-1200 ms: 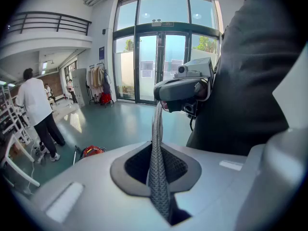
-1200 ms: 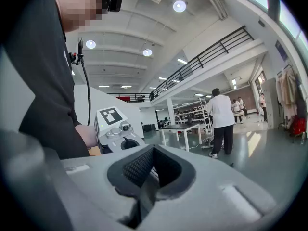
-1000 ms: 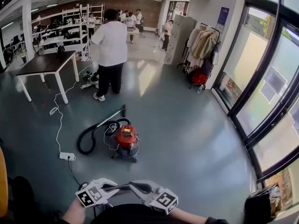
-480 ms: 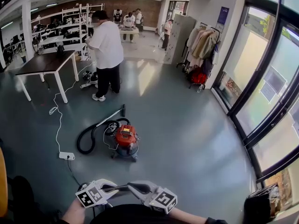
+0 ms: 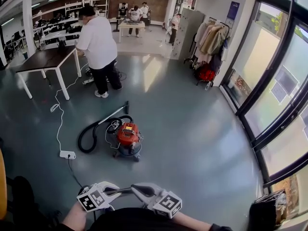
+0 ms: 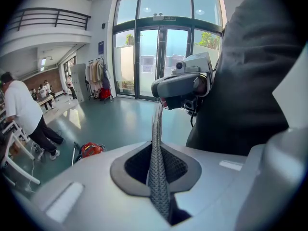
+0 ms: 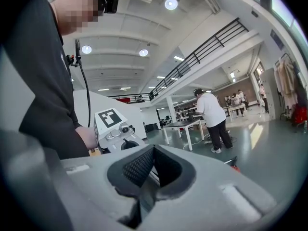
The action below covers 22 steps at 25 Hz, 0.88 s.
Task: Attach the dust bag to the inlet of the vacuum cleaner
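The red vacuum cleaner (image 5: 129,137) stands on the grey floor a few steps ahead, its black hose (image 5: 89,138) looped to its left and its wand lying behind it. It also shows small in the left gripper view as the vacuum cleaner (image 6: 90,149). No dust bag is in view. My left gripper (image 5: 126,190) and right gripper (image 5: 137,188) are held close to my body at the bottom of the head view, tips pointing at each other and nearly touching. Both are shut with nothing between the pads. The left gripper (image 6: 156,110) faces the right gripper's body (image 6: 185,83).
A person in a white shirt (image 5: 98,47) stands beyond the vacuum beside a dark table (image 5: 45,59). A white power strip (image 5: 67,154) and its cable lie on the floor at left. A coat rack (image 5: 209,47) and a glass wall (image 5: 279,95) line the right side.
The person in white has stepped to the left and further off. The view has tipped a little, so the vacuum sits slightly higher in frame. Both grippers have kept still.
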Each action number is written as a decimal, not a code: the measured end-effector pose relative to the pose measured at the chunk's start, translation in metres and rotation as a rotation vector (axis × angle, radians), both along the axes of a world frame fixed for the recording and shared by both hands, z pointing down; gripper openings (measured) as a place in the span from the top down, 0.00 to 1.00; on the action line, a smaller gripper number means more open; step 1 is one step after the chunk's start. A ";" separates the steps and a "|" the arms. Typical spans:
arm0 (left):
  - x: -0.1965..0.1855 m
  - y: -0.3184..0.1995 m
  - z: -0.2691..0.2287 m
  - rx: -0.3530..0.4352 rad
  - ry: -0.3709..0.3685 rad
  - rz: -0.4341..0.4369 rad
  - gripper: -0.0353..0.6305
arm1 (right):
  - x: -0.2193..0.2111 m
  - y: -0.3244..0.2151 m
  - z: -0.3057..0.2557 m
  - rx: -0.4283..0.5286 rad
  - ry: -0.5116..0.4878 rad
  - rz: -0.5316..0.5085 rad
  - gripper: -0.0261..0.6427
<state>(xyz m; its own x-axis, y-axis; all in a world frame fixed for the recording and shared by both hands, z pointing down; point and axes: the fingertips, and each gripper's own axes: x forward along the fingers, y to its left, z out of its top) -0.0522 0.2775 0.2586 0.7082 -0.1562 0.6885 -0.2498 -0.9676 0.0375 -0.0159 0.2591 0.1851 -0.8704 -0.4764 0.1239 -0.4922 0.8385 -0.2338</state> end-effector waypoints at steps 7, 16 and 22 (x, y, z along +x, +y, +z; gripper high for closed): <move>0.029 -0.006 -0.004 0.007 -0.013 -0.026 0.88 | 0.031 -0.007 0.000 0.000 -0.011 -0.011 0.97; 0.064 -0.009 0.000 0.019 -0.034 -0.083 0.88 | 0.079 -0.008 0.006 -0.006 -0.052 -0.019 0.97; 0.072 -0.014 -0.003 0.022 -0.030 -0.100 0.88 | 0.087 -0.013 0.007 -0.011 -0.044 -0.030 0.97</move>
<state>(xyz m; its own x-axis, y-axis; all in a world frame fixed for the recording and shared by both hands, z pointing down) 0.0203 0.2639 0.2554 0.6674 -0.2398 0.7050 -0.3454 -0.9384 0.0078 0.0716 0.2463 0.1922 -0.8892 -0.4484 0.0906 -0.4556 0.8502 -0.2639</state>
